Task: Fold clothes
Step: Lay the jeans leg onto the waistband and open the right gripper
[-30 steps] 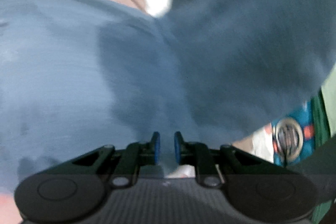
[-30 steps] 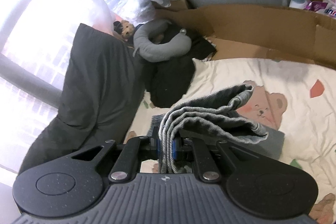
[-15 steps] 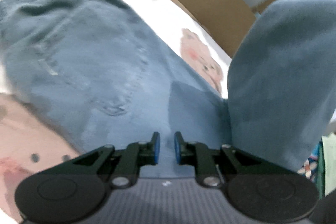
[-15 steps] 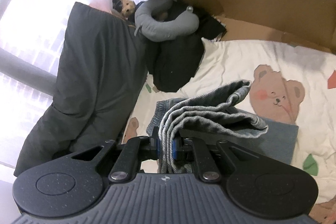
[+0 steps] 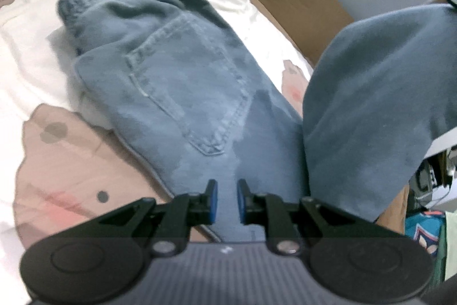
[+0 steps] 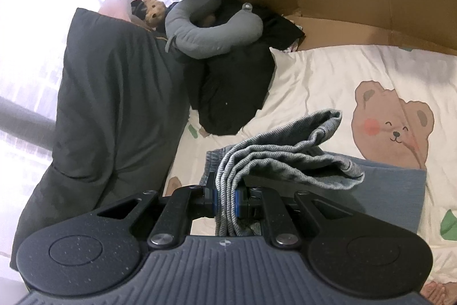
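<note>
Evidently the faded blue denim trousers with an elastic waistband (image 5: 171, 70) were a soft, fairly heavy thing: they lay across the cream bedsheet printed with brown bears (image 6: 328, 76), waistband toward the upper left of the left wrist frame and back pocket facing up, while their leg end (image 6: 285, 159) rose in bunched layers. The right gripper (image 6: 225, 199) had its fingers closed tight on that stack of layers, near the lower middle of its frame. The left gripper (image 5: 227, 200) hovered just above the cloth below the pocket, fingers a narrow gap apart with nothing between them. Such limp denim would likely sag and drag rather than hold shape, so a grip at hems or the thick waistband seemed safest.
</note>
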{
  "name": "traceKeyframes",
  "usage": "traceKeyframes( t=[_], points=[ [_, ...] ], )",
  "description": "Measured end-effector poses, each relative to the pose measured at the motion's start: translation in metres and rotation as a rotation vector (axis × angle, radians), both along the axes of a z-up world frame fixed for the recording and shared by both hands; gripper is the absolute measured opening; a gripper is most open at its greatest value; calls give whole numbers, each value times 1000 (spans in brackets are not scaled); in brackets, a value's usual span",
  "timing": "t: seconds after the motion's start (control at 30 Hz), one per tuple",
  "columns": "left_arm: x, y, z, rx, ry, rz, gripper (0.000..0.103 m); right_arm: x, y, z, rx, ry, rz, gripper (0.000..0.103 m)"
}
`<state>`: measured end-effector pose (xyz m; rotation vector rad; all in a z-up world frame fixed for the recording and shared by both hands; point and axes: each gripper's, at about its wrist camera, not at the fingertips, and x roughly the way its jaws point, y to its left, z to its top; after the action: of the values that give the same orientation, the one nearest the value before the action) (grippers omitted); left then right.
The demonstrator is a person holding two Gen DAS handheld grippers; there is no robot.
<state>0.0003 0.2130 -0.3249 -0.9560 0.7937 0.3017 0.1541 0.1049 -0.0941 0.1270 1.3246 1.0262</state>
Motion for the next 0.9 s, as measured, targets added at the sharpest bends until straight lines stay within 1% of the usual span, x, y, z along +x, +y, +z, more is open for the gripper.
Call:
traceKeyframes(
  t=[0.13, 0.23, 0.37, 0.47, 0.57, 0.77, 0.9],
  points=[
    [-10, 6, -1, -8, 1, 31, 15, 0, 7, 0, 22, -26, -15, 10],
    [-11, 9, -2, -3, 4, 39, 15, 0, 9, 3, 37, -43, -35, 10],
    [-12, 12, -3, -3, 7, 55, 15, -4, 17, -3, 36, -57, -22, 10],
    [-15, 15, 1, -10, -4, 73, 15, -9, 26, -19, 20, -44, -8, 10],
    [-20, 19, 7, 2, -6, 98, 15, -12, 35, -43, 7, -13, 3, 10],
    [-33, 30, 15, 11, -3, 166, 15, -15, 56, -92, 37, 52, 6, 10],
    [-44, 37, 18, -4, -10, 219, 15, -16, 74, -124, 46, 64, 35, 11]
  ],
)
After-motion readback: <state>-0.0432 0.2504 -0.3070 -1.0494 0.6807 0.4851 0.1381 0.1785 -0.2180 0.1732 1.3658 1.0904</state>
